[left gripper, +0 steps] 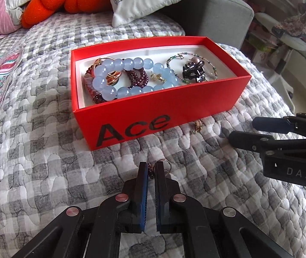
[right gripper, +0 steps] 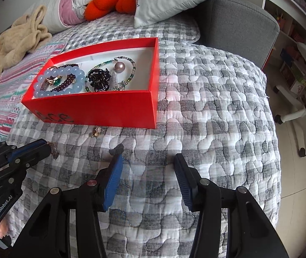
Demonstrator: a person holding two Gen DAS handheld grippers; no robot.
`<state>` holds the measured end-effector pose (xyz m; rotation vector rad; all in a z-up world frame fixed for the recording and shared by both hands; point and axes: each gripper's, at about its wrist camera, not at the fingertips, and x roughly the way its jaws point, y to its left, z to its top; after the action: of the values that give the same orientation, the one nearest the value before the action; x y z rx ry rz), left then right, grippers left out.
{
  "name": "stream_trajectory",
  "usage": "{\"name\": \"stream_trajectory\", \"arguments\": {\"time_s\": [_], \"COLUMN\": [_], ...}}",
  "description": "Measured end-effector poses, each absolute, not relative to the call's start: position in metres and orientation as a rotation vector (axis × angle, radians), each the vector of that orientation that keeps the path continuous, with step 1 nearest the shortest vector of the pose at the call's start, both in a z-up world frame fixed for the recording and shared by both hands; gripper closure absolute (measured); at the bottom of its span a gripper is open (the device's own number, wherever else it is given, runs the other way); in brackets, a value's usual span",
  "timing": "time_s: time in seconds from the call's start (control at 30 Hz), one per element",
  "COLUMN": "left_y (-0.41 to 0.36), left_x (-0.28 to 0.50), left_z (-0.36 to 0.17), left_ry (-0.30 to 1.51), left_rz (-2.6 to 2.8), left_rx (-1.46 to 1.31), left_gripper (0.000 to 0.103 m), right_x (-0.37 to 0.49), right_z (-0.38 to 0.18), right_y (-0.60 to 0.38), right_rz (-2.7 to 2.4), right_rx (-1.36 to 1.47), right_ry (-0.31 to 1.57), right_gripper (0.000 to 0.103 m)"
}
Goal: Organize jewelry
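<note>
Left gripper [left gripper: 151, 168]: clamped on small earring [left gripper: 151, 170], over quilt [left gripper: 45, 150] near red box [left gripper: 131, 116]'s front wall. Light, delicate, snag-prone; hold by hoop. Right gripper [right gripper: 148, 161]: apart, empty.

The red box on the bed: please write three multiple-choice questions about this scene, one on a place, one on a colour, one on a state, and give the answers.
1. Where does the small loose earring lie?
A. inside the red box
B. on the quilt before the box
C. on the pillow

2. What colour is the large bead bracelet?
A. pale blue
B. green
C. black

3. How stand the jaws of the right gripper?
A. shut on a ring
B. shut on nothing
C. wide open

Answers: 1 B, it rests on the quilt just outside the box's front wall. 2 A, its round beads are pale blue. 3 C, a wide empty gap shows between its blue pads.
</note>
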<state>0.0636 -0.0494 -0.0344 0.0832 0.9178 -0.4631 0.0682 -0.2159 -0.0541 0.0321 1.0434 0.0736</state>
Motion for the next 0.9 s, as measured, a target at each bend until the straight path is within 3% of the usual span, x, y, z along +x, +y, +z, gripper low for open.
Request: {"name": "stream_trajectory", "arguments": {"time_s": [0.53, 0.9], "left_y": [-0.005, 0.005], "left_x": [0.072, 0.073], "left_z": [-0.024, -0.022], "left_ry": [0.921, 0.925], "left_rz": [-0.395, -0.381], "left_rx": [-0.011, -0.035], "left_gripper": [0.103, 0.103], "right_x": [0.087, 0.096], "right_z": [-0.058, -0.060], "right_y": [-0.165, -0.148], "right_rz": [0.089, 0.047], "right_rx": [-0.024, -0.057], "right_ry": [0.990, 0.972], "right_gripper": [0.047, 0.059]}}
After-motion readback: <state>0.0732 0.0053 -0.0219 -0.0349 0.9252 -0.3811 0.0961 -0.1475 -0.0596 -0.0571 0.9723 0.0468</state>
